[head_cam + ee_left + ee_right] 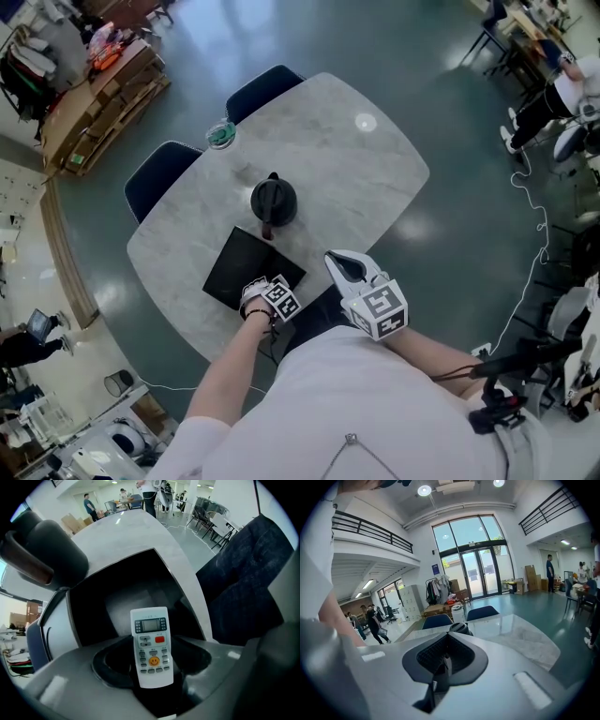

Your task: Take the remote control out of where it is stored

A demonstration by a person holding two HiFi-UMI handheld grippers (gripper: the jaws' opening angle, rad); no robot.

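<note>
I am pinching the white remote control [151, 644] by its lower end with my left tongs [267, 298]. It is standing upright between them, buttons facing the camera, just above the open black box [239, 262]. The box is lying at the near edge of the marble table [366, 178]. A black kettle [273, 200] is sitting just beyond the box, toward the table's middle. My right tongs [349, 270] are hovering over the near edge, right of the box, pressed together with nothing between them.
</note>
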